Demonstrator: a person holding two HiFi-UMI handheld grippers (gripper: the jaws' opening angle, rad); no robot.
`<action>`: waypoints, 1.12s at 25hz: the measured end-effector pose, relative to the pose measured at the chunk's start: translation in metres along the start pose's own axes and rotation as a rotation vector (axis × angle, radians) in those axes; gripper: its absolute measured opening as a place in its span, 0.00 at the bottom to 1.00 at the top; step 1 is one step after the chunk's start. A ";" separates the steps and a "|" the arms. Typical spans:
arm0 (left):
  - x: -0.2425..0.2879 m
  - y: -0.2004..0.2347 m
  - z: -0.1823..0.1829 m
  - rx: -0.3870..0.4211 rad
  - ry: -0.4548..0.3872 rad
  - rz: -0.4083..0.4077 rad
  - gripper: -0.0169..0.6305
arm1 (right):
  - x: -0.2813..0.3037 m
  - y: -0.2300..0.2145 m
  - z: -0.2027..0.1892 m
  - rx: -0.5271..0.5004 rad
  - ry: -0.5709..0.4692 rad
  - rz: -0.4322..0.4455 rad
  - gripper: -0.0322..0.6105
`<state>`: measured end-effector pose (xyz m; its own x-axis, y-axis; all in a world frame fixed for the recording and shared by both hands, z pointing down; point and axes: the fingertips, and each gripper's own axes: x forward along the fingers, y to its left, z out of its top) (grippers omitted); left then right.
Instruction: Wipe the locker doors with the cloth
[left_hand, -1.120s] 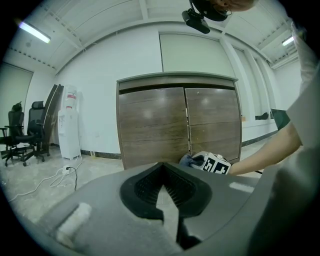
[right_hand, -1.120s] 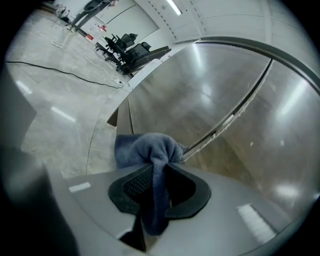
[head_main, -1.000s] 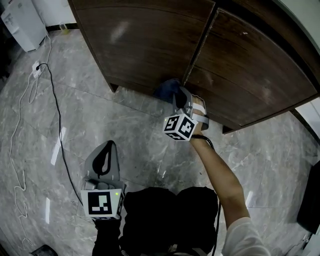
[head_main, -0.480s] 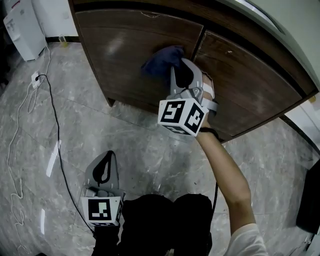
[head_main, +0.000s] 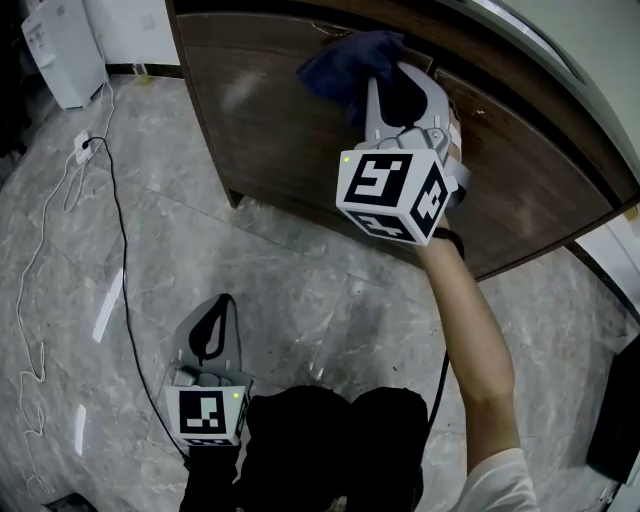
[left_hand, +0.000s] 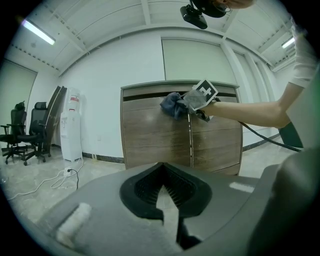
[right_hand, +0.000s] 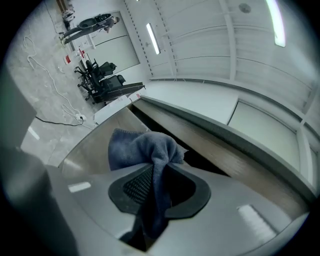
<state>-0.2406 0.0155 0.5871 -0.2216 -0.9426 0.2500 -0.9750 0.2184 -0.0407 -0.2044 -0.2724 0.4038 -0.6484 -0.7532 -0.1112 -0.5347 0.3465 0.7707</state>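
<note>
Pinching one cloth (head_main: 342, 66) in right tool (head_main: 395, 72); two locker doors (head_main: 270, 120).

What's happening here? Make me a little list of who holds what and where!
right gripper: shut on the cloth
cloth: blue, bunched, at the left door's top, beside the seam
left gripper: shut, empty, low over the floor
locker doors: brown wood, both closed
water dispenser: white, standing beside the locker

Grey marble floor (head_main: 320, 300) under locker (head_main: 280, 120), black cable (head_main: 121, 250)
</note>
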 end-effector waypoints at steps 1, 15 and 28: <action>0.000 0.001 -0.001 -0.004 0.003 0.005 0.03 | 0.000 0.007 -0.003 -0.011 0.001 -0.001 0.16; 0.000 0.019 -0.026 -0.026 0.036 0.030 0.03 | -0.003 0.206 -0.112 -0.147 0.172 0.275 0.16; 0.006 0.041 -0.046 -0.039 0.071 0.066 0.03 | -0.012 0.338 -0.192 -0.214 0.324 0.500 0.16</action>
<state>-0.2810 0.0300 0.6317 -0.2819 -0.9059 0.3159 -0.9567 0.2902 -0.0215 -0.2731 -0.2536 0.7866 -0.5765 -0.6723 0.4645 -0.0679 0.6059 0.7927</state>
